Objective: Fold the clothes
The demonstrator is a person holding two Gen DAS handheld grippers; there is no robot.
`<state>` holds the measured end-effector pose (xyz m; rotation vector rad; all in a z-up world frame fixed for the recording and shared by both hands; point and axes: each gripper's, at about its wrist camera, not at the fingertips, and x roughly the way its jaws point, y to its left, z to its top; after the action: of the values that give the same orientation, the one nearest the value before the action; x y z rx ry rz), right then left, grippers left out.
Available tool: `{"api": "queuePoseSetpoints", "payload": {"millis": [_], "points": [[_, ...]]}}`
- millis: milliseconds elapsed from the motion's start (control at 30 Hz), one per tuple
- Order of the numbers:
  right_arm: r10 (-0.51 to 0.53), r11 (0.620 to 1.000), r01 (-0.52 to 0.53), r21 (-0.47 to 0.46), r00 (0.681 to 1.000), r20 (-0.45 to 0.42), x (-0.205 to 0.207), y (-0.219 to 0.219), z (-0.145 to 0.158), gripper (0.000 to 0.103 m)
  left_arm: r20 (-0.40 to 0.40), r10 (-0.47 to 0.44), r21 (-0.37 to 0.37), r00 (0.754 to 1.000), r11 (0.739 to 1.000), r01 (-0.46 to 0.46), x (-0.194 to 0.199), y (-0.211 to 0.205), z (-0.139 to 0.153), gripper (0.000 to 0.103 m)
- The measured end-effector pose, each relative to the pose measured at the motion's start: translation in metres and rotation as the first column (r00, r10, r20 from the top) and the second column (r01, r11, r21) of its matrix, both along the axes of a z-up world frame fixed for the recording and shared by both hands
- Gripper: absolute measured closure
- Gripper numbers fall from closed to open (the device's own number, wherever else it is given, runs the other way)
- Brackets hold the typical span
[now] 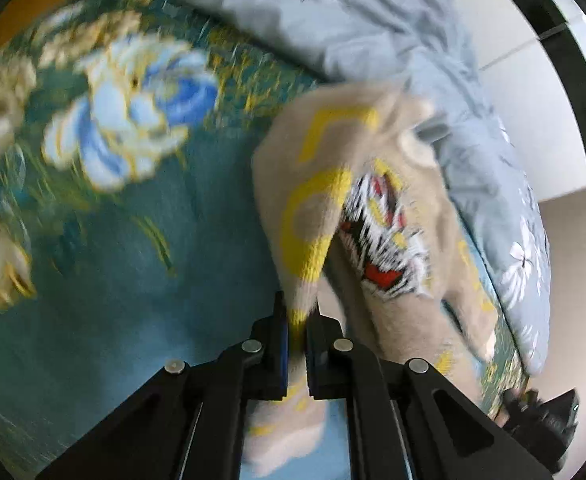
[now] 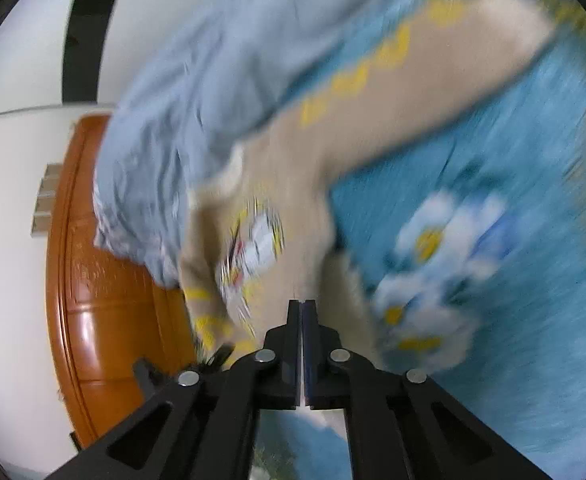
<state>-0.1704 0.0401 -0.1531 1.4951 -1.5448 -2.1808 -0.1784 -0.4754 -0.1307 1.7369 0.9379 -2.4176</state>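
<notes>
Garment: a beige knitted sweater point(image 1: 373, 208) with yellow lettering and a red, white and black patch on the chest. I see it bunched and partly lifted, not flat.

Where it lies: on a teal bedspread point(image 1: 125, 264) printed with blue and white flowers, just beside a rumpled pale blue quilt point(image 1: 365, 28) that touches its far edge.

Left gripper point(image 1: 297, 322): my jaws are pinched on a yellow-marked fold of the knit, which runs up between the pads.

Right gripper point(image 2: 301, 312): my jaws are pressed together. The sweater sits right at the tips, but blur keeps me from saying whether any cloth is caught.

Beyond the bed: an orange-brown wooden headboard point(image 2: 93, 280) and a white wall.

How it should handle: I judge it soft, limp and fairly light, with a fuzzy surface that grips well. It will sag and stretch from any single pinch.

Where to hold: I would take hems, cuffs or shoulder seams, one in each gripper, well apart, so the cloth hangs straight. I would avoid pinching the patch.
</notes>
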Motion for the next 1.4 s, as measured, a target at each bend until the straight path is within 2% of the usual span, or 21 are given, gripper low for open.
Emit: {"api": "queuePoseSetpoints", "payload": {"millis": [100,200,300,367,433,500,567,633,667,867,1033,1067,1100,1133,1167,1233,1300,1400], "points": [[-0.015,0.995,0.016,0.101,1.0,-0.01,0.017,0.04,0.027,0.103,-0.017,-0.056,-0.103,0.998,0.993,0.054,-0.002,-0.018,0.026,0.097],[-0.017,0.987,0.014,0.16,1.0,0.018,0.035,0.062,0.036,0.103,0.018,-0.117,-0.262,0.993,0.958,0.117,-0.02,-0.036,0.037,0.097],[-0.006,0.988,-0.001,0.156,0.999,0.041,0.044,0.061,0.026,0.102,0.079,-0.14,-0.394,0.987,0.905,0.16,-0.044,-0.057,0.038,0.097],[0.026,0.988,-0.034,0.147,0.998,0.054,0.046,0.048,0.012,0.099,0.132,-0.094,-0.444,0.987,0.884,0.144,-0.059,-0.072,0.032,0.096],[0.062,0.989,-0.071,0.128,0.996,0.068,0.046,0.032,-0.002,0.099,0.149,-0.01,-0.391,0.989,0.918,0.068,-0.062,-0.085,0.027,0.095],[0.113,0.985,-0.124,0.121,0.989,0.094,0.039,0.008,-0.019,0.098,0.14,0.05,-0.37,0.989,0.929,0.006,-0.06,-0.088,0.022,0.094],[0.17,0.974,-0.185,0.129,0.978,0.118,0.033,-0.015,-0.033,0.092,0.147,0.056,-0.355,0.988,0.935,0.0,-0.055,-0.083,0.02,0.089],[0.223,0.961,-0.241,0.135,0.966,0.133,0.028,-0.036,-0.045,0.06,0.151,0.04,-0.342,0.988,0.939,0.014,-0.046,-0.076,0.019,0.063],[0.249,0.953,-0.268,0.139,0.958,0.14,0.026,-0.046,-0.052,0.055,0.147,0.039,-0.337,0.988,0.941,0.013,-0.041,-0.076,0.019,0.058],[0.327,0.928,-0.349,0.127,0.93,0.165,0.015,-0.082,-0.082,0.053,0.066,0.043,-0.293,0.997,0.956,-0.022,0.01,-0.07,0.027,0.052],[0.37,0.921,-0.381,0.076,0.92,0.132,0.008,-0.111,-0.086,0.051,0.086,-0.007,-0.216,0.996,0.976,0.025,0.059,-0.041,0.008,0.05],[0.373,0.92,-0.384,0.078,0.92,0.123,0.007,-0.115,-0.083,0.053,0.095,-0.011,-0.191,0.995,0.981,0.029,0.065,-0.035,0.003,0.05],[0.372,0.921,-0.381,0.078,0.921,0.115,0.006,-0.118,-0.079,0.065,0.103,-0.015,-0.165,0.995,0.986,0.032,0.071,-0.03,-0.002,0.05],[0.368,0.924,-0.376,0.07,0.924,0.105,0.005,-0.119,-0.076,0.084,0.112,-0.02,-0.139,0.994,0.99,0.035,0.076,-0.024,-0.008,0.05],[0.352,0.934,-0.356,0.035,0.932,0.088,0.005,-0.117,-0.072,0.089,0.12,-0.02,-0.116,0.993,0.993,0.034,0.08,-0.02,-0.012,0.05],[0.303,0.952,-0.3,-0.061,0.953,0.031,0.003,-0.104,-0.062,0.091,0.121,-0.016,-0.068,0.993,0.997,0.024,0.086,-0.01,-0.017,0.05],[0.267,0.954,-0.271,-0.124,0.962,-0.051,0.001,-0.087,-0.04,0.092,0.107,-0.003,-0.02,0.994,1.0,0.006,0.089,-0.004,-0.018,0.05],[0.212,0.947,-0.249,-0.204,0.959,-0.19,-0.002,-0.057,0.006,0.092,0.078,0.015,0.039,0.997,0.999,-0.018,0.088,0.005,-0.014,0.05]]}}
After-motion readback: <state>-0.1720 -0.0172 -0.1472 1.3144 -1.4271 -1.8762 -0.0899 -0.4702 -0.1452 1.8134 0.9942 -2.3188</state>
